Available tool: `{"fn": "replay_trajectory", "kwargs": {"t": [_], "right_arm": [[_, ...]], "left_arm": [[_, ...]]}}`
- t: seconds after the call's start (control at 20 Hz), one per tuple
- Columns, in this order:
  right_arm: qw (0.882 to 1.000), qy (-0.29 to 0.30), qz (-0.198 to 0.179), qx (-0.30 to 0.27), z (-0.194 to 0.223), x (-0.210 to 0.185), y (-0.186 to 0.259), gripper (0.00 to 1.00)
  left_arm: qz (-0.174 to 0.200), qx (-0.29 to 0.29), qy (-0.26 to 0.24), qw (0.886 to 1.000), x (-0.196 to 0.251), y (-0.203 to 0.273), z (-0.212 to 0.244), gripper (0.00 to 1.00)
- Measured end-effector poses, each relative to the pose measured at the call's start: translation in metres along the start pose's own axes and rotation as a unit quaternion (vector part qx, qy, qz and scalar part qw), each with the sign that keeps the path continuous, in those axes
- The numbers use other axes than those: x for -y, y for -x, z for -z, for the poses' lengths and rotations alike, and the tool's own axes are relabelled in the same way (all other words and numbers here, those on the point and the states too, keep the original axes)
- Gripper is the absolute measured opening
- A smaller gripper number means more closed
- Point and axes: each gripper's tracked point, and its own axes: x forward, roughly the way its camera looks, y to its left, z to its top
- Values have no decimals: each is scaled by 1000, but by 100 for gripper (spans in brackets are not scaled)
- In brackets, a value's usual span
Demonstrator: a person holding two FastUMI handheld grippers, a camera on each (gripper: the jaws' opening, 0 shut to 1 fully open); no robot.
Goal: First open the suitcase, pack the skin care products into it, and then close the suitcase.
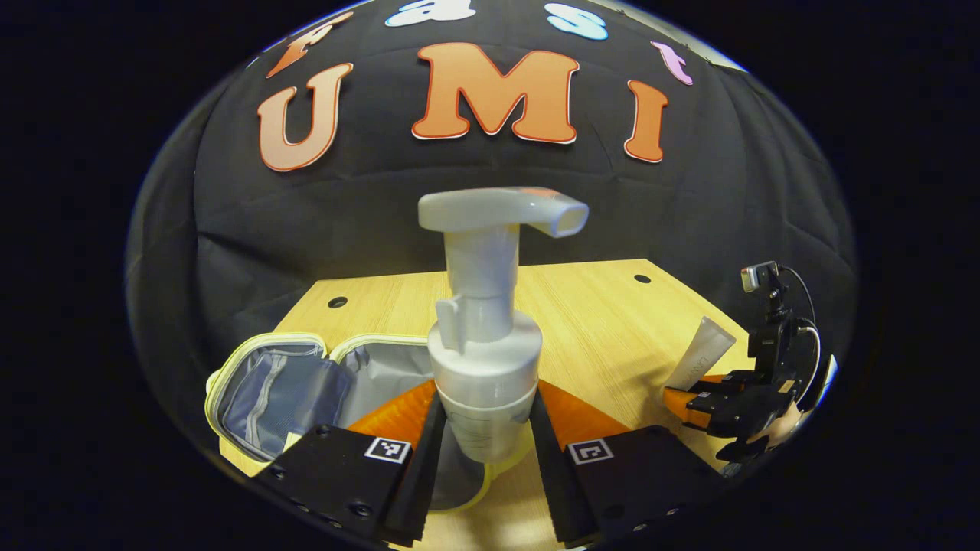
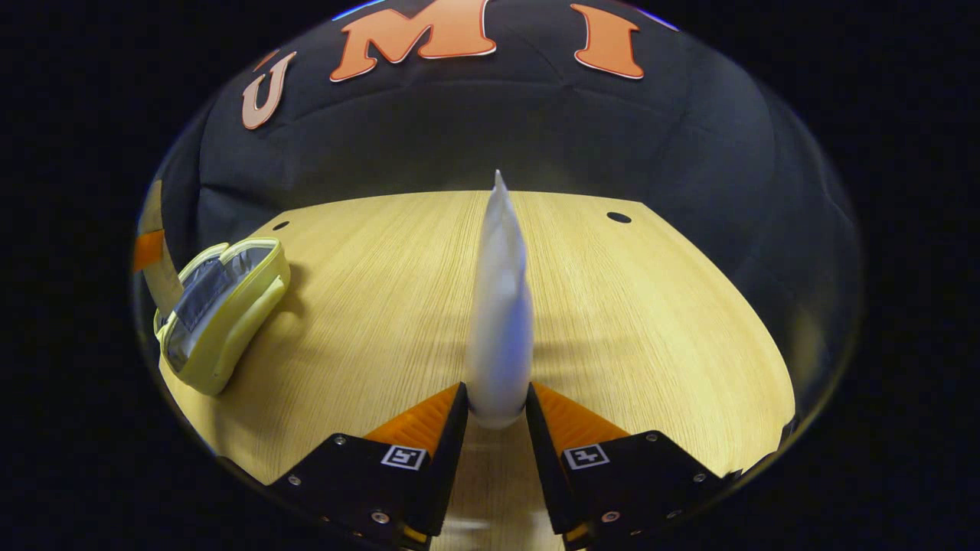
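Left gripper view: left gripper (image 1: 485, 459) clamps a white pump bottle (image 1: 484, 337) upright, both fingers pressed on its lower body, above the wooden table (image 1: 597, 321). Just behind, the pale-yellow suitcase (image 1: 306, 383) lies open, grey lining up. Farther right, the right gripper (image 1: 727, 405) holds a white tube (image 1: 700, 353).

Right gripper view: jaws narrow, both fingers on the tube (image 2: 501, 321), tip pointing away. Suitcase (image 2: 222, 306) sits well apart at the table's left edge.

Hand-held gripper (image 2: 496, 436) — square coded tags, silver screws — black body.
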Motion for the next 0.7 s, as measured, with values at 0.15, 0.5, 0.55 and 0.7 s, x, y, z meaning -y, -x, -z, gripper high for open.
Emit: {"fn": "replay_trajectory", "kwargs": {"t": [0.15,0.5,0.55,0.7], "right_arm": [[1000,2,2,-3,0,-1,5,46],[999,-19,-29,20,-39,-46,50,43],[999,-24,-37,19,-44,-54,56,43],[998,-36,-50,29,-61,-75,67,43]], "left_arm": [[5,-6,4,1000,-7,7,-1,60],[44,-50,-14,998,-44,28,-13,60],[53,-75,-14,996,-51,29,-10,60],[86,-158,-25,983,-72,28,11,60]]}}
